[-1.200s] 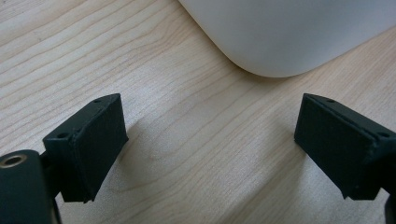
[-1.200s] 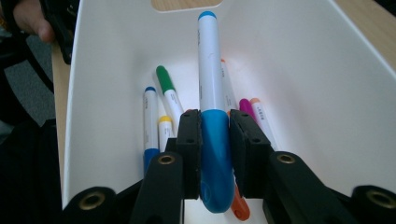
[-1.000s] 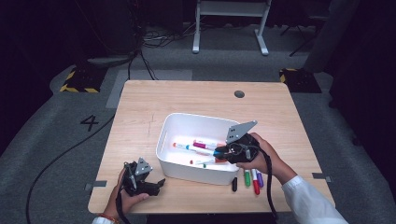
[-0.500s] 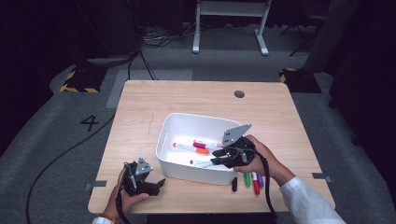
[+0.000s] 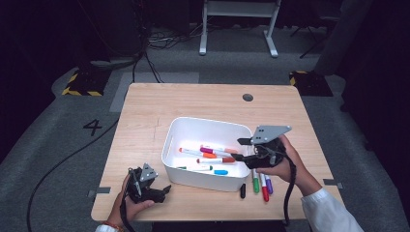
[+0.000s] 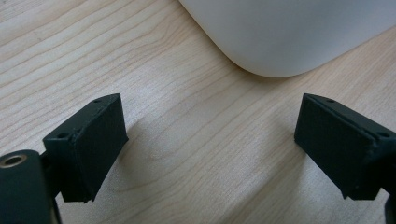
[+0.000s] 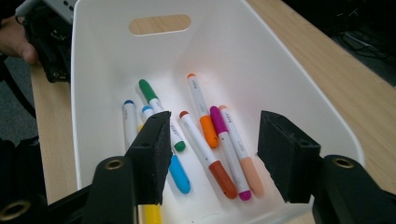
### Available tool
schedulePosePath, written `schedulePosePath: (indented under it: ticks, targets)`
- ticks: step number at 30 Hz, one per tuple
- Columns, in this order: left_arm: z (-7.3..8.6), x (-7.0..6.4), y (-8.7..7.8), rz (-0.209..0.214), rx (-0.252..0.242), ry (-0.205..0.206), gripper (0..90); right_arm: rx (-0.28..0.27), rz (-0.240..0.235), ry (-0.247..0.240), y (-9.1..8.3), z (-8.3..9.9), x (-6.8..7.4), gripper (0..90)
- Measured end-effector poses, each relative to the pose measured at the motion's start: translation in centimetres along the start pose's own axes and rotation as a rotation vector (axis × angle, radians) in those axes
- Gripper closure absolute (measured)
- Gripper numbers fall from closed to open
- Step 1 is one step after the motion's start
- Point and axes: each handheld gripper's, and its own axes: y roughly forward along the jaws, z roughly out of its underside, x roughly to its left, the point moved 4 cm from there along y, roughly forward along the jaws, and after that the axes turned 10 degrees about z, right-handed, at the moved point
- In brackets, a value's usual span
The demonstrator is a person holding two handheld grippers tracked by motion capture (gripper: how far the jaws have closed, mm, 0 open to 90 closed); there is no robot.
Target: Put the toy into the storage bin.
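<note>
Markers are what you are sorting: several lie in the white bin (image 5: 203, 145), and four more (image 5: 261, 186) rest on the table (image 5: 159, 104) just outside the bin's near right corner, a black one (image 5: 242, 190), then green, red and purple side by side. Your right gripper (image 5: 241, 150) hangs over the bin's right end with its jaws spread and nothing between them; its own view looks down on the markers (image 7: 205, 140) lying in the bin below. The loose four lie just below and toward you from that gripper, their long axes running roughly toward you, so I judge you must pull back over the rim and turn the jaws across a barrel. Your left gripper (image 5: 162, 189) rests released at the near left edge, with the bin wall (image 6: 285, 32) ahead of it; the right is much nearer.
</note>
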Motion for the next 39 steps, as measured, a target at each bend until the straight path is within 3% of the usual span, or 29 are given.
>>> schedulePosePath:
  ticks: [5, 8, 12, 17, 23, 26, 28, 34, 39]
  targets:
    - [0.0, 0.0, 0.0, 0.000, 0.000, 0.001, 9.2, -0.053, 0.080, 0.060, -2.9, 1.0, -1.5, 39.4]
    - [0.0, 0.0, 0.0, -0.002, 0.000, 0.001, 9.2, -0.067, 0.105, 0.082, -4.0, 2.1, -2.1, 37.4]
    - [0.0, 0.0, 0.0, -0.002, -0.001, 0.001, 9.2, -0.044, 0.149, 0.119, -4.8, 5.2, -2.9, 34.1]
    - [0.0, 0.0, 0.0, -0.003, 0.000, -0.001, 9.2, 0.033, 0.192, 0.148, -4.1, 9.9, -3.2, 30.7]
    - [0.0, 0.0, 0.0, -0.003, 0.000, -0.001, 9.2, 0.108, 0.196, 0.199, -2.7, 14.4, -3.2, 28.2]
    - [0.0, 0.0, 0.0, -0.003, 0.001, -0.001, 9.1, 0.119, 0.202, 0.217, -2.1, 15.6, -3.0, 29.0]
    - [0.0, 0.0, 0.0, -0.003, -0.001, -0.001, 9.1, 0.124, 0.197, 0.255, -1.7, 16.6, -2.8, 29.9]
    - [0.0, 0.0, 0.0, -0.002, 0.000, -0.001, 9.2, 0.173, 0.183, 0.245, -0.6, 18.1, -1.8, 30.0]
    - [0.0, 0.0, 0.0, -0.002, 0.000, -0.001, 9.2, 0.198, 0.184, 0.262, -0.2, 18.9, -1.9, 30.6]
